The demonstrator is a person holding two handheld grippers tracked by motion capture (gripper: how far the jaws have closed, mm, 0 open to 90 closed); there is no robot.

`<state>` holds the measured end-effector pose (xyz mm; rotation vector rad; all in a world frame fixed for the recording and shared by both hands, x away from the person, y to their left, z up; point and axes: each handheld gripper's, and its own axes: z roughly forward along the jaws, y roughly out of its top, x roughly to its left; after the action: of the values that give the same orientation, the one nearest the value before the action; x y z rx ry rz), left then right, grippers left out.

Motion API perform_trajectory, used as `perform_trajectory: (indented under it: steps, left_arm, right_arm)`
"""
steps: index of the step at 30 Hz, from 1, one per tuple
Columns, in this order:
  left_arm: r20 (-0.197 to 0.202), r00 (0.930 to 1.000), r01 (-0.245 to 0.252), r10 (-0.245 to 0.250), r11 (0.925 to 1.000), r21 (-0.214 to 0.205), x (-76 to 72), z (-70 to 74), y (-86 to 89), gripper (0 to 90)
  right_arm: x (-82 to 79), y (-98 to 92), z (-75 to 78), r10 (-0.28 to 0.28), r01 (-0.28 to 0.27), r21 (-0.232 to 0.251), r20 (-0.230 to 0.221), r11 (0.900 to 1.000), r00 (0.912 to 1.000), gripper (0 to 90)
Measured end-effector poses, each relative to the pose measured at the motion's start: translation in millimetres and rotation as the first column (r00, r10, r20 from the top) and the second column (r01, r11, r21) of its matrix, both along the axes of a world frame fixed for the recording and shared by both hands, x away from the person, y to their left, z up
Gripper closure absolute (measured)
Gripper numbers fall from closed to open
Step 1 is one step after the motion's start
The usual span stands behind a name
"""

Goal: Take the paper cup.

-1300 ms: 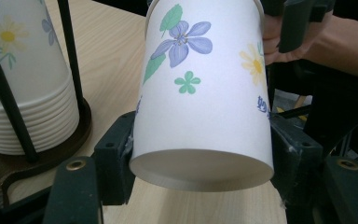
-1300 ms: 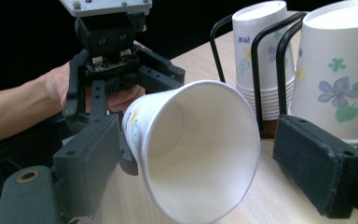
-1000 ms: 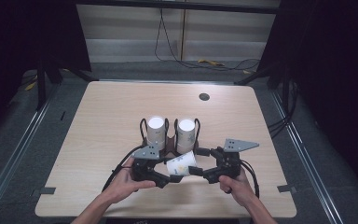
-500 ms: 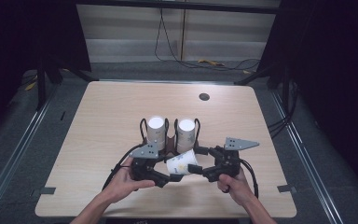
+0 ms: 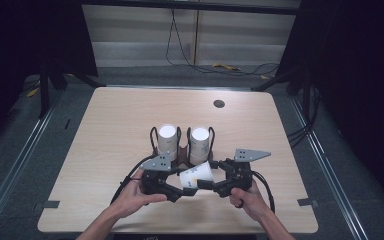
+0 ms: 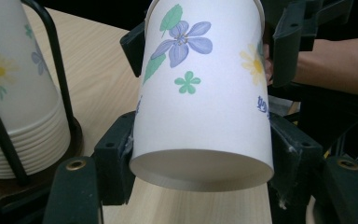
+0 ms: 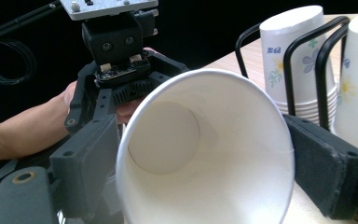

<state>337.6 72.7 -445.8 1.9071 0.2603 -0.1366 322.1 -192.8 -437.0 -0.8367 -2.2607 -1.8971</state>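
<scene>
A flowered white paper cup (image 5: 197, 176) lies on its side in the air above the front of the table, held between both grippers. My left gripper (image 5: 182, 187) is shut on its base end; in the left gripper view the pads (image 6: 116, 154) press the cup (image 6: 200, 93) from both sides. My right gripper (image 5: 209, 179) is shut on the mouth end. The right gripper view looks into the open cup (image 7: 205, 149), with a pad (image 7: 324, 163) against the rim on each side. A hand holds each gripper.
Just behind the grippers, two stacks of upturned cups (image 5: 168, 140) (image 5: 200, 142) stand in a black wire holder (image 7: 303, 51). The wooden table (image 5: 105, 150) has a dark round hole (image 5: 219, 104) near its back edge. Cables lie on the floor beyond.
The right gripper has edged slightly left toward the left one. The cup stays held between both grippers, and the left gripper has kept still.
</scene>
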Motion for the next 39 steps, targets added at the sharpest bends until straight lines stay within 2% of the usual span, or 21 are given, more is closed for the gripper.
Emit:
perform_trajectory:
  steps: [3, 6, 9, 13, 17, 20, 23, 26, 27, 31, 39]
  left_arm:
    - [-0.005, 1.0, 0.008, -0.008, 1.0, 0.0, -0.8, -0.4, -1.4, 34.6]
    - [-0.003, 0.9995, 0.031, -0.031, 0.9995, -0.005, -2.3, -0.5, -2.5, 34.5]
    - [-0.01, 0.9995, 0.031, -0.031, 0.9995, -0.002, -2.2, -0.9, -2.5, 34.5]
    - [-0.022, 0.9991, 0.037, -0.037, 0.9993, -0.003, -0.9, -2.9, -2.2, 34.4]
    - [-0.044, 0.9986, 0.029, -0.029, 0.9996, 0.005, 0.4, -6.1, -2.7, 32.0]
    - [-0.049, 0.9986, 0.023, -0.023, 0.9997, 0.011, 0.9, -6.9, -2.4, 31.1]
    - [-0.057, 0.9984, 0.006, -0.005, 0.9997, 0.023, 3.0, -9.0, -0.7, 24.7]
    - [-0.066, 0.9977, -0.013, 0.015, 0.9993, 0.035, 4.7, -11.0, 0.4, 20.3]
    - [-0.057, 0.9983, -0.012, 0.014, 0.9989, 0.044, 5.2, -11.2, 1.2, 19.0]
    - [-0.052, 0.9982, -0.026, 0.029, 0.9981, 0.056, 5.4, -11.6, 3.8, 18.1]
    - [-0.042, 0.9972, -0.057, 0.062, 0.9919, 0.114, 7.2, -15.1, 5.0, 16.3]
  right_arm:
    - [0.3, 1.2, -1.3, 0.011, -0.011, -0.002, -0.011, 0.9999, 0.9999, 14.5]
    - [1.0, 2.0, -3.6, 0.038, -0.038, 0.007, -0.041, 0.9992, 0.9984, 14.9]
    - [-0.1, 4.1, -3.8, 0.05, -0.051, -0.008, -0.032, 0.9987, 0.9982, 17.5]
    - [1.8, 2.1, -4.3, 0.06, -0.06, 0.009, -0.048, 0.9982, 0.9971, 20.2]
    - [3.1, 0.7, -3.9, 0.061, -0.059, 0.026, -0.048, 0.9979, 0.997, 24.5]
    - [3.4, 1.0, -4.2, 0.062, -0.061, 0.022, -0.049, 0.9979, 0.9969, 25.4]
    - [3.7, 1.4, -4.4, 0.063, -0.062, 0.022, -0.048, 0.9978, 0.9969, 25.8]
    - [3.7, 0.9, -4.1, 0.051, -0.05, 0.017, -0.039, 0.9986, 0.998, 26.1]
    - [3.9, 0.3, -3.7, 0.045, -0.045, 0.019, -0.039, 0.9988, 0.9982, 26.2]
    - [4.9, -1.7, -2.5, 0.025, -0.025, 0.014, -0.032, 0.9996, 0.9992, 26.5]
    - [5.3, -6.8, -0.1, -0.027, 0.026, -0.009, -0.033, 0.9996, 0.9991, 27.1]
